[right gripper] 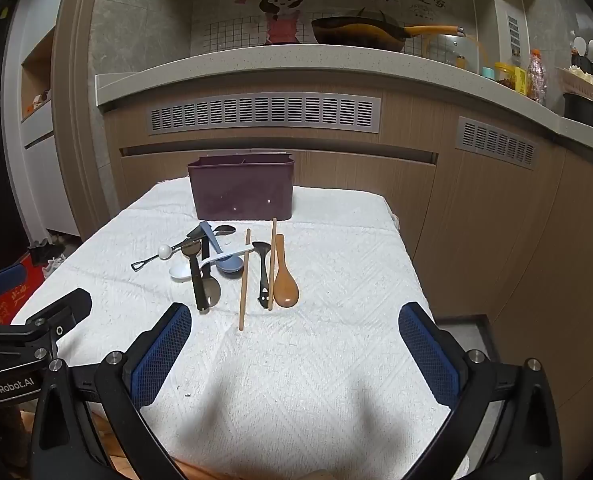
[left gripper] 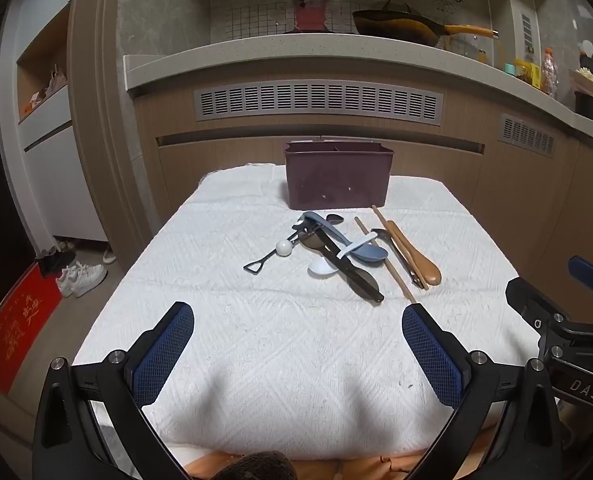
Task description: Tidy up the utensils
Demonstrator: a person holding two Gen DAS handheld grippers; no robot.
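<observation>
So far we have sorted nothing: both our left tongs [left gripper: 298,354] and right tongs [right gripper: 295,354] hang spread wide and empty above the white-towelled table [right gripper: 336,360]. Every piece lies in the loose heap of spoons and wooden chopsticks [right gripper: 232,268] just before the dark purple plastic caddy [right gripper: 241,188], whose inside we cannot see.

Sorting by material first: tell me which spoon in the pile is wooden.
The brown wooden spoon, rightmost in the pile beside a chopstick; the other spoons are white, blue or dark.
</observation>
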